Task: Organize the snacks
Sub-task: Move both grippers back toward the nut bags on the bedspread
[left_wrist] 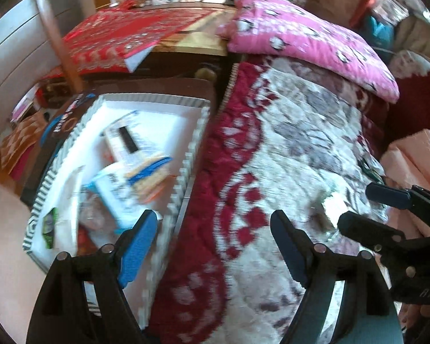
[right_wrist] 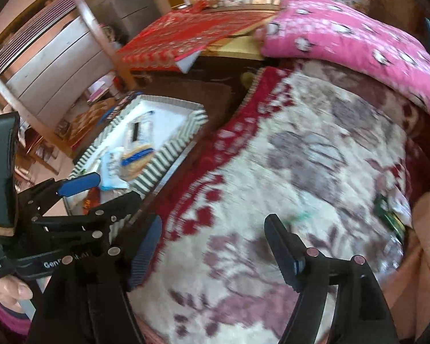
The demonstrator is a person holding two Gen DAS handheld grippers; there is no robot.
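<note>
Snacks [right_wrist: 392, 215] lie on the blanket [right_wrist: 301, 157] far from the striped box [right_wrist: 169, 149], nearer the empty, spread right gripper [right_wrist: 215, 255] than the equally spread left gripper [left_wrist: 215, 243].

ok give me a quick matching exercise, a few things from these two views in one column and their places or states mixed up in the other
Things
1. pink pillow
2. snack packets
3. left gripper
4. red patterned cloth

Places or states
A. inside the striped box
B. jaws apart, nothing between them
C. on top of the flowered blanket, at its far end
D. spread over the wooden surface behind the box

Pairs: 1-C, 2-A, 3-B, 4-D
</note>
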